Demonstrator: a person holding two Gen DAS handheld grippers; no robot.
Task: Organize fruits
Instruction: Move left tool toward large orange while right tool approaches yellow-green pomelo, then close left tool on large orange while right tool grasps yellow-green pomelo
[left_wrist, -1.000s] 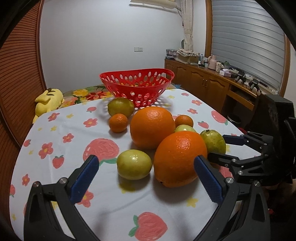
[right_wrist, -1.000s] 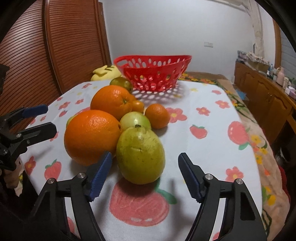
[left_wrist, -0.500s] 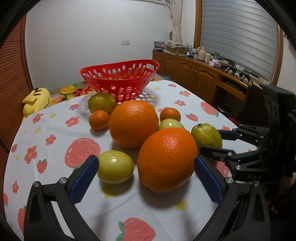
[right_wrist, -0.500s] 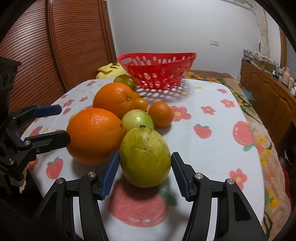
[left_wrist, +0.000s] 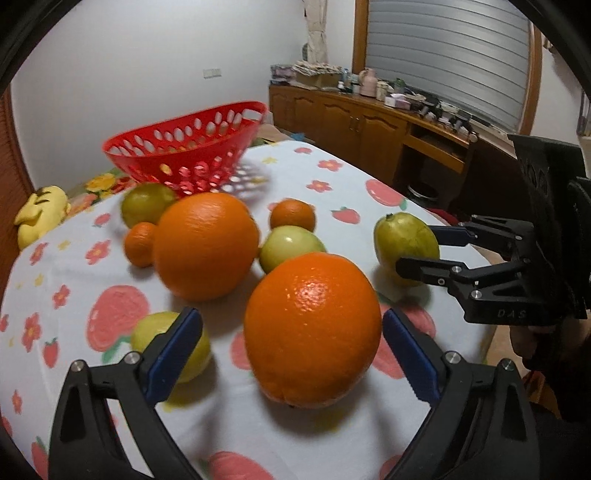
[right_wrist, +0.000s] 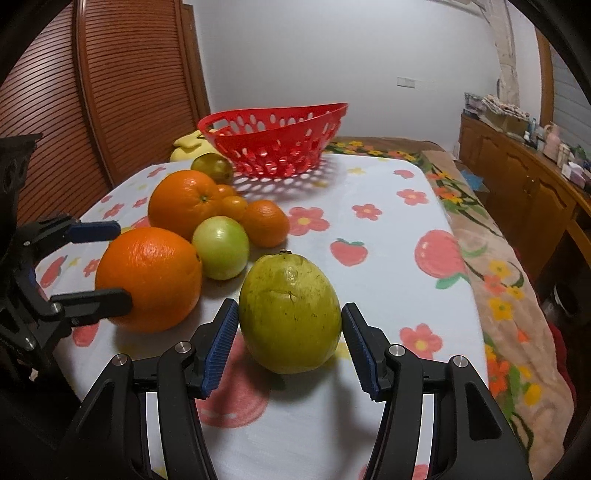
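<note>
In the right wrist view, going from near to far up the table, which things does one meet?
Green guava → large orange → pale green fruit → small orange → red basket.

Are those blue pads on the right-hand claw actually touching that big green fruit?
Touching. In the right wrist view, the right gripper has both blue pads flush against the green fruit, no gap showing.

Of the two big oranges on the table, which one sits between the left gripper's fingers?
The nearer big orange, in front, between the closing left gripper jaws. The other big orange lies farther back toward the red basket.
</note>
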